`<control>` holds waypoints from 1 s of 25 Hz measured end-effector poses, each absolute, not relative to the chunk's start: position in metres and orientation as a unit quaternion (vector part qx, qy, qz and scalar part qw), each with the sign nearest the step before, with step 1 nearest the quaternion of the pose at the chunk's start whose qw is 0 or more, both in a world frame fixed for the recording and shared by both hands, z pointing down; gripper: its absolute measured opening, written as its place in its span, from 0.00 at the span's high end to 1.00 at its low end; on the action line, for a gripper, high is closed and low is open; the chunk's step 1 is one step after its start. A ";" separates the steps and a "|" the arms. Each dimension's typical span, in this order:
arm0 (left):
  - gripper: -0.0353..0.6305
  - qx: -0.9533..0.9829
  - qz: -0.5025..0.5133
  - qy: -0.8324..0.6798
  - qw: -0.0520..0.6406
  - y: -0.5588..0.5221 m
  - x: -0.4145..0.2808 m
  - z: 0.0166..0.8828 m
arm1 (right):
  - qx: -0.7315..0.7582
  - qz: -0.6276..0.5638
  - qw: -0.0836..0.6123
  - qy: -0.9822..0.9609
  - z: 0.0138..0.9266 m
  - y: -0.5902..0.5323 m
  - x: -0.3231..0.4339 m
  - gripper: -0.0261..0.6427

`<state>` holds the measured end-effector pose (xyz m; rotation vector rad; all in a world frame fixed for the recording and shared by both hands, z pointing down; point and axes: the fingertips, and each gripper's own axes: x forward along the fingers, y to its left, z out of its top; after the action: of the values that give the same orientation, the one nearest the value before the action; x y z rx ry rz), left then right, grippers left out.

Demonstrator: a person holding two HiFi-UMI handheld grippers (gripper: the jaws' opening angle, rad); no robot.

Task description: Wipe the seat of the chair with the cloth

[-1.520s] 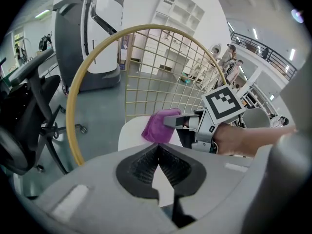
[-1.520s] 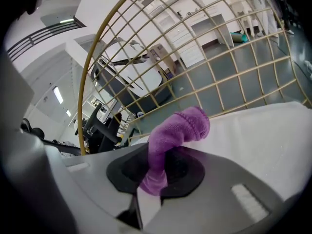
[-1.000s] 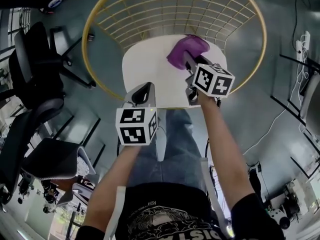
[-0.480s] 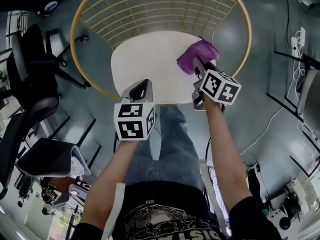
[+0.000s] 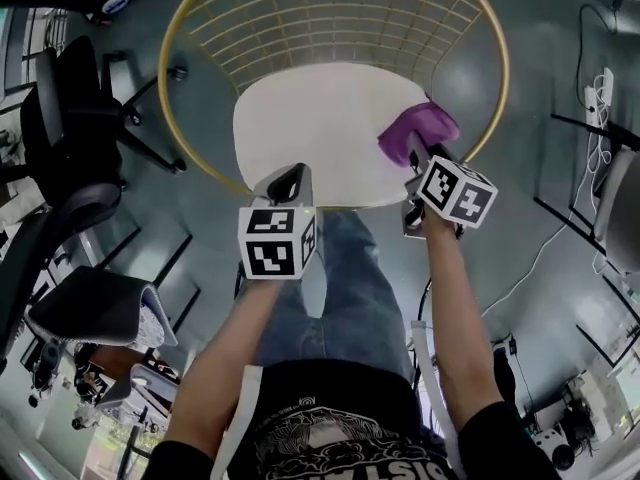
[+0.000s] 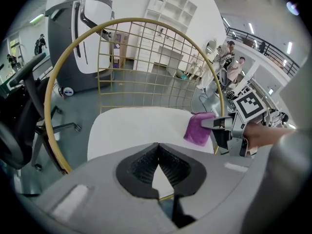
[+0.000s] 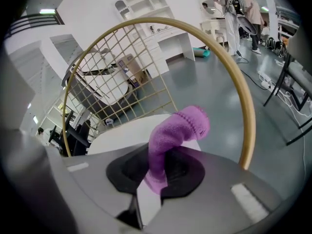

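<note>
The chair has a round white seat point(image 5: 310, 128) inside a gold wire hoop back point(image 5: 330, 18). A purple cloth point(image 5: 421, 131) lies on the seat's right edge, pinched in my right gripper point(image 5: 414, 154). In the right gripper view the cloth point(image 7: 178, 128) sticks up from between the jaws, over the seat point(image 7: 124, 133). My left gripper point(image 5: 285, 181) hovers at the seat's near edge, jaws together with nothing in them. Its own view shows the seat point(image 6: 141, 128) ahead and the cloth point(image 6: 198, 129) at the right.
Black office chairs point(image 5: 65, 158) stand on the grey floor to the left. Cables and a power strip point(image 5: 603, 86) lie at the right. The person's jeans-clad legs point(image 5: 345, 278) are just below the seat's front edge. People point(image 7: 251, 9) stand far off in the room.
My right gripper has dragged the purple cloth from the seat's back middle over to its right edge. The left gripper has stayed at the front edge.
</note>
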<state>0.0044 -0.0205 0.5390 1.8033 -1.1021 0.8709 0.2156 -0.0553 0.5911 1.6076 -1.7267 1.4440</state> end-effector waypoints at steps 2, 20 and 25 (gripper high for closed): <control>0.95 0.716 0.344 -0.445 0.415 -0.023 -0.002 0.537 | 0.555 0.508 0.182 -0.633 0.580 -0.058 0.200 0.87; 0.95 0.694 0.351 -0.474 0.412 -0.031 -0.087 0.532 | 0.324 0.523 0.161 -0.772 0.544 -0.053 -0.042 0.87; 0.95 0.692 0.359 -0.472 0.411 -0.030 -0.114 0.533 | 0.300 0.526 0.173 -0.777 0.556 -0.052 -0.089 0.87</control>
<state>-0.1139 -0.0302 0.5331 1.7424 -1.1881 0.9043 -0.0886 -0.0516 0.5564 0.8508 -2.2042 1.4928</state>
